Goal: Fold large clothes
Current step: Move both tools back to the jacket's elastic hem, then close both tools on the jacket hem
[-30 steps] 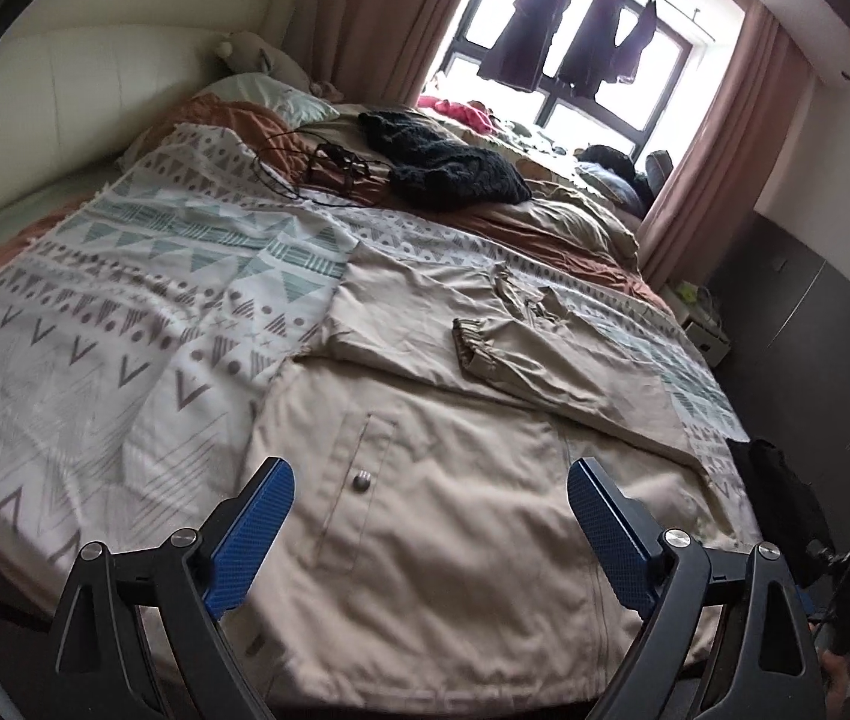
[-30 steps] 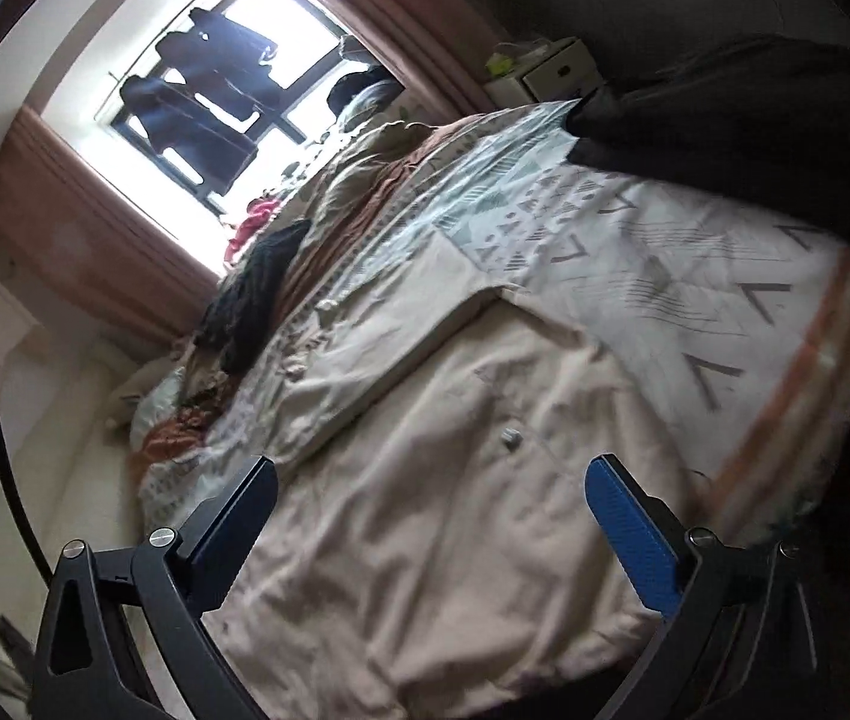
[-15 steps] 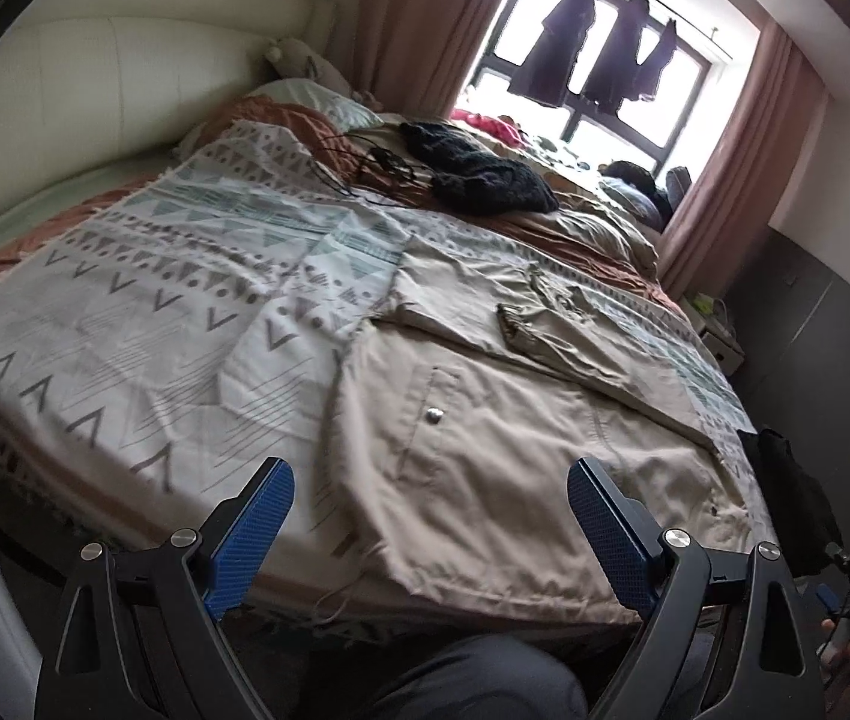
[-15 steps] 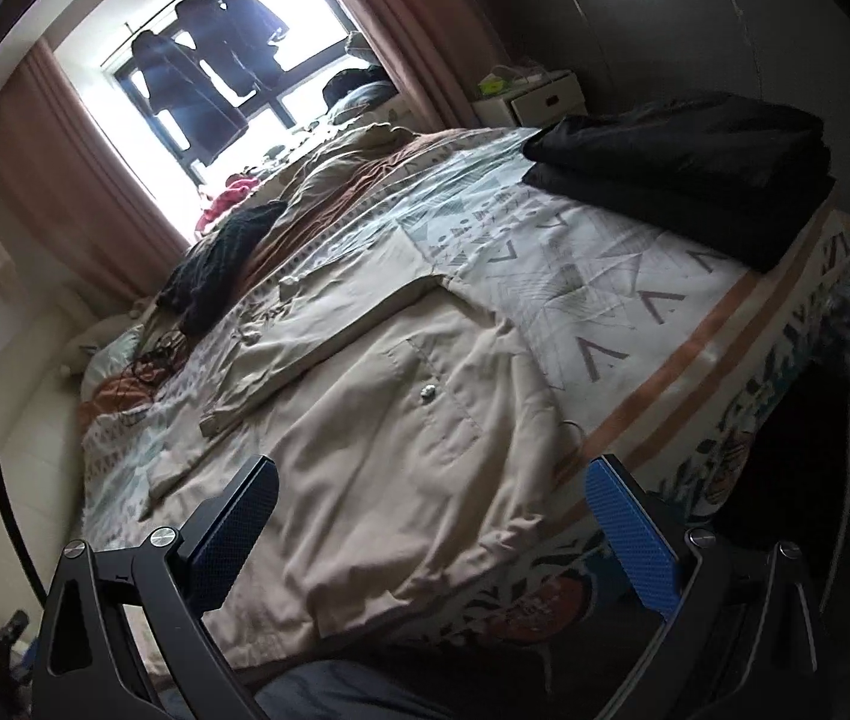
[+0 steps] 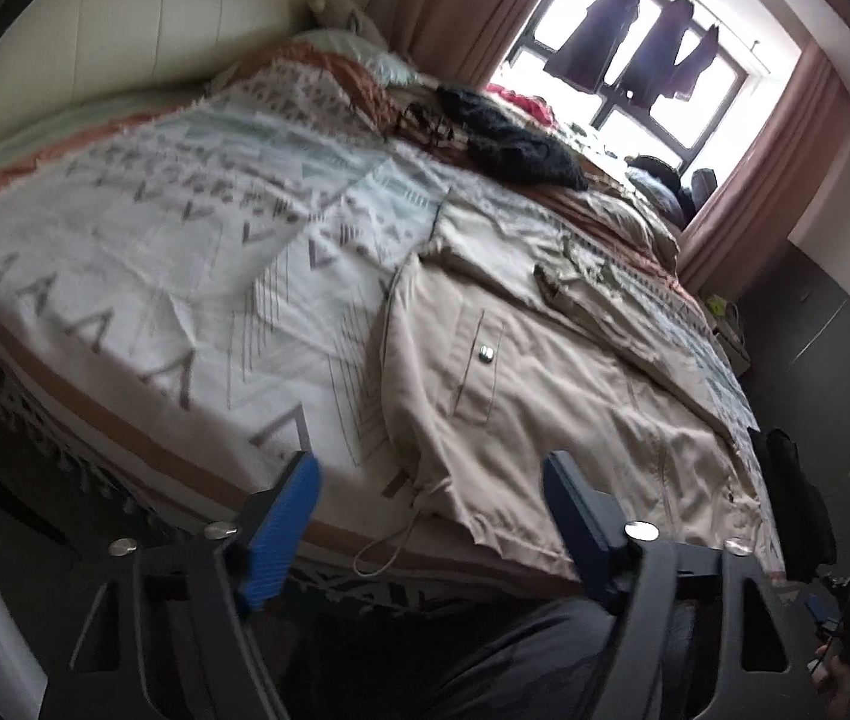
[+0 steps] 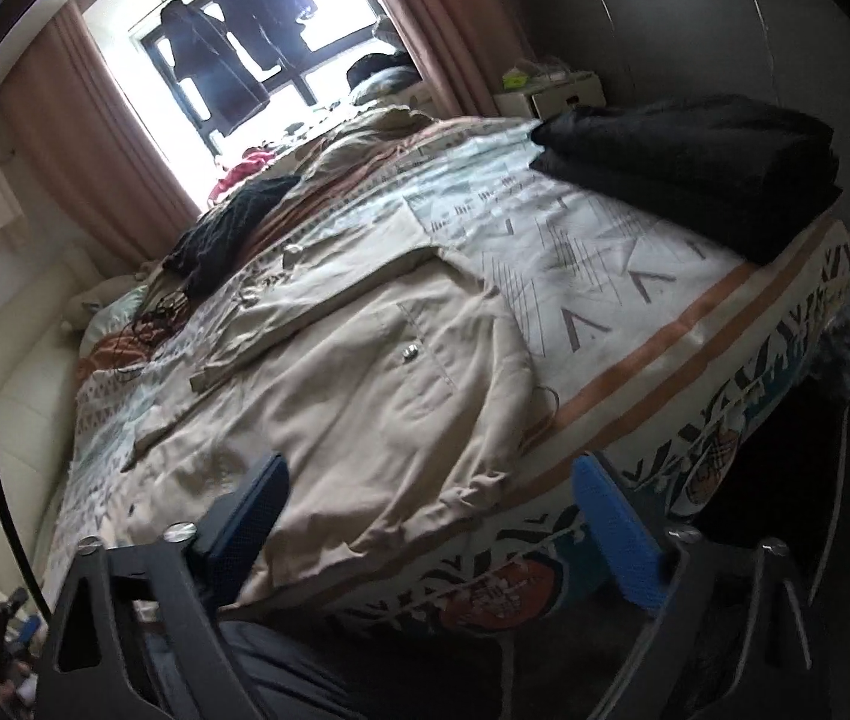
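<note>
From the left wrist camera, the left gripper hovers just off the near edge of the bed, its blue-padded fingers apart with nothing between them; the jaws have just been closing somewhat. Ahead of them a large beige cotton jacket lies spread flat on the patterned white, teal and orange bedspread, its hem hanging slightly over the mattress edge, a drawstring cord dangling from the near corner. One sleeve is folded across the jacket's upper part. A dark knitted garment lies farther back, near the window.

From the right wrist camera, the right gripper also hangs at the bed's near edge, fingers well apart and empty, likewise just narrowed. The jacket's hem corner lies between and just beyond them, untouched. A folded stack of black clothing sits on the bedspread's far right corner, well apart from the jacket.
</note>
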Demonstrator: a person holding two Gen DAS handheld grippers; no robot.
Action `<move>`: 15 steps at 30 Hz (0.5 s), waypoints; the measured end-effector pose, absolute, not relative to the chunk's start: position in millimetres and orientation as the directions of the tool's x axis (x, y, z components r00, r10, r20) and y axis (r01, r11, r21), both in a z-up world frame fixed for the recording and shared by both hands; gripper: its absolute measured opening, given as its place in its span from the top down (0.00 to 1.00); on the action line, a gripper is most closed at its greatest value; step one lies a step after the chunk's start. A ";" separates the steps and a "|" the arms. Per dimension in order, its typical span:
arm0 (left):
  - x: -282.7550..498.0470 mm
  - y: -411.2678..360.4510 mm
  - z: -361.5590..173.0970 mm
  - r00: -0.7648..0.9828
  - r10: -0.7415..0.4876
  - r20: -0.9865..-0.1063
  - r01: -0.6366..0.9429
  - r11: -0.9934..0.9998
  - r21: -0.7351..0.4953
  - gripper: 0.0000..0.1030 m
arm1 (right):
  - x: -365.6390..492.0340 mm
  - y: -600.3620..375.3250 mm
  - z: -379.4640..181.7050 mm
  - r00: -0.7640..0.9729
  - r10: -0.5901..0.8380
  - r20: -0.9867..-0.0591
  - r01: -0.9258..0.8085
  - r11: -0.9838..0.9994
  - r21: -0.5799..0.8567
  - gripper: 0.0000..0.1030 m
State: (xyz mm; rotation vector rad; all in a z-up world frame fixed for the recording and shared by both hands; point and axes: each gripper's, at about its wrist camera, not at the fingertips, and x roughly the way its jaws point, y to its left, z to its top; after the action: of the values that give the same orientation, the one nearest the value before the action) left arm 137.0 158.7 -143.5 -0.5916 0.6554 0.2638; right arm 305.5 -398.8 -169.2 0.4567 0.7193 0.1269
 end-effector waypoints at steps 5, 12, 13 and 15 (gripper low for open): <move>162.2 168.2 -166.9 0.732 0.011 -0.681 -0.420 0.795 -0.438 0.46 | 328.3 -411.5 -192.5 0.719 0.294 -0.630 0.065 0.874 0.482 0.29; 203.0 179.7 -192.6 0.690 -0.030 -0.723 -0.444 0.772 -0.456 0.50 | 366.1 -422.3 -233.3 0.668 0.357 -0.652 0.095 0.829 0.551 0.36; 209.2 180.8 -195.9 0.683 -0.036 -0.729 -0.447 0.770 -0.456 0.50 | 370.3 -423.6 -238.7 0.662 0.370 -0.652 0.099 0.819 0.565 0.40; 220.9 182.9 -200.8 0.669 -0.038 -0.742 -0.454 0.770 -0.448 0.52 | 380.9 -424.5 -252.1 0.643 0.408 -0.649 0.107 0.791 0.603 0.44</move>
State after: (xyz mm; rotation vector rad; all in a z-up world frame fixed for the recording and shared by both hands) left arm 220.9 182.9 -200.8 -0.6654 0.8159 0.2549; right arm 380.9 -424.5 -252.1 0.6547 0.8703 0.1862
